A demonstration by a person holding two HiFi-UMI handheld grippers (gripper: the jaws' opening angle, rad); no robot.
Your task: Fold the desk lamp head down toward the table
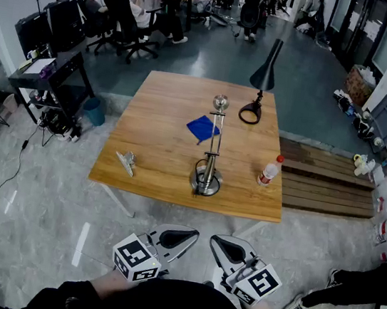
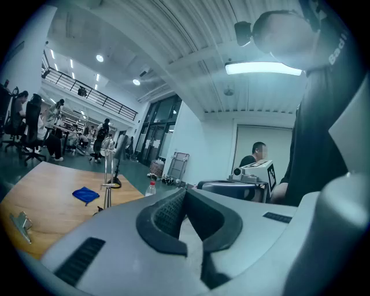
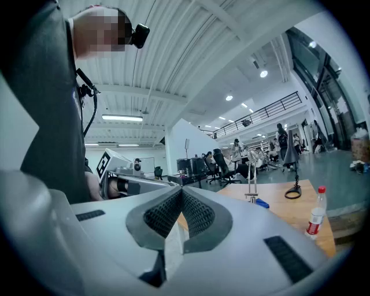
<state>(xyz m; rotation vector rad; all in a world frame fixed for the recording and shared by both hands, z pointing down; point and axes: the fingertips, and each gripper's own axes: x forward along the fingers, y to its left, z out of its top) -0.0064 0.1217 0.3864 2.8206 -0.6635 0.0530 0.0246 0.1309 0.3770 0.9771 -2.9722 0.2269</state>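
**Inspector:** Starting at the left. What is the left gripper (image 1: 179, 239) doing?

**Recorder:** It is hovering level, close to the person's body and short of the desk (image 1: 164, 110). Its fingers are pressing together with nothing between them. In my judgement it is waiting, not working.

**Inspector:** And across the desk?

**Recorder:** A metal clip (image 1: 127, 162) is lying near the left front corner. A blue cloth (image 1: 202, 128) is sitting mid-desk, and a silver stand (image 1: 212, 153) is rising from a round base near the front edge. The black desk lamp (image 1: 265, 73) is standing at the far edge, right of centre, with its head raised and not yet folded. A bottle (image 1: 269, 170) is standing near the right edge.

**Inspector:** The right gripper (image 1: 231, 250)?

**Recorder:** It is mirroring the left one, with its fingers meeting and holding nothing.

**Inspector:** Assessment?

**Recorder:** The task is not yet beginning. Both grippers are well apart from the lamp. Any reach is likely passing close to the stand and the bottle, so tipping either is the risk.
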